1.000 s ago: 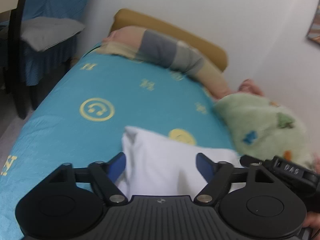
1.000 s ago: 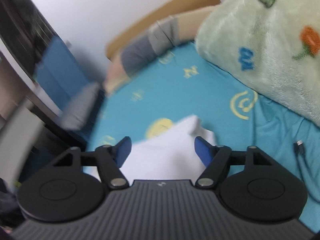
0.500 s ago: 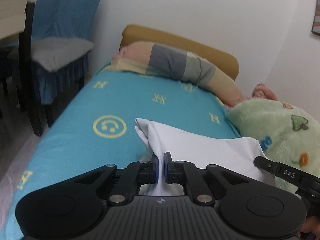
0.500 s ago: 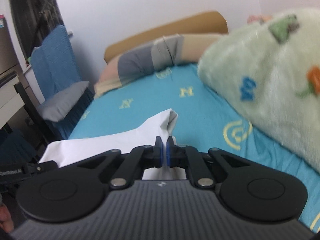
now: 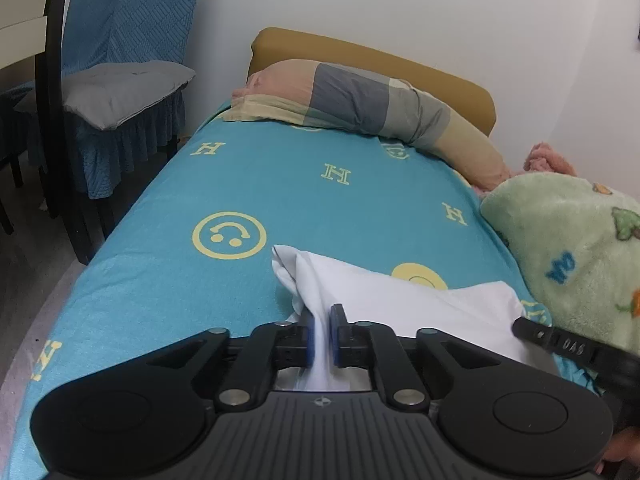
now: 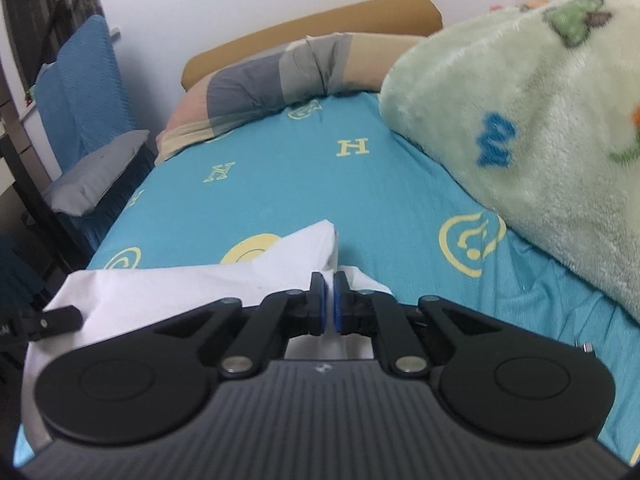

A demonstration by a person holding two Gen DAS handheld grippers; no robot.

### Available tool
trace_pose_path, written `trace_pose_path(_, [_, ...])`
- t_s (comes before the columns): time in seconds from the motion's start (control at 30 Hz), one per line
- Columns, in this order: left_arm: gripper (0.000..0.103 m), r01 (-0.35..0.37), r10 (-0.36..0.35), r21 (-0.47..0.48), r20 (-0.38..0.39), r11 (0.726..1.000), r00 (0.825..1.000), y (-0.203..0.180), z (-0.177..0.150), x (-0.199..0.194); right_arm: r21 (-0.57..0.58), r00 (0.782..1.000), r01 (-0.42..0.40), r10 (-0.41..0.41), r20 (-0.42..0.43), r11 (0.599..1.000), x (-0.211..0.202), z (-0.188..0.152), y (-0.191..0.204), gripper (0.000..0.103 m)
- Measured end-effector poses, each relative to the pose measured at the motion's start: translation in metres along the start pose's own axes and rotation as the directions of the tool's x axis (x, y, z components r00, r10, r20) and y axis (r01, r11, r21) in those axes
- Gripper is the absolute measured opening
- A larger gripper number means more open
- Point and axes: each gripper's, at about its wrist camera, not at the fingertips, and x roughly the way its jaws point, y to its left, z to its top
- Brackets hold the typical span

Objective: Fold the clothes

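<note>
The garment [image 5: 404, 300] lies on the bed [image 5: 280, 184] at its near end, stretched between the left gripper [image 5: 320, 330] at its left corner and the right gripper [image 6: 329, 304] at its right corner. A pillow [image 5: 360, 104] lies across the far end before the headboard [image 5: 360, 56]. A blanket [image 6: 540, 128] is heaped along the bed's right side, and a chair [image 5: 120, 80] stands left of the bed.

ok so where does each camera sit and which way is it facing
Left wrist: on the left claw, looking up the teal bed to the pillow; own blue pads pinch the white garment, jaws easing open; right claw's tip at right.
Right wrist: on the right claw, same way, green blanket alongside; pads shut on the garment.
Shared: garment, bed, pillow, blanket.
</note>
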Motion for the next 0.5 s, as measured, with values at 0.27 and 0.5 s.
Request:
trace_pose_path(0.27, [0.075, 0.007, -0.008, 0.015, 0.086, 1.0, 0.996, -0.008, 0.002, -0.036, 0.048, 0.996, -0.049, 0.046, 0.071, 0.998, -0.034, 0.015, 0.013, 0.079])
trace_pose_path(0.5, [0.076, -0.02, 0.021, -0.009, 0.007, 1.0, 1.0, -0.007, -0.011, -0.029, -0.069, 0.991, -0.113, 0.118, 0.061, 0.991, -0.041, 0.007, 0.035, 0.066])
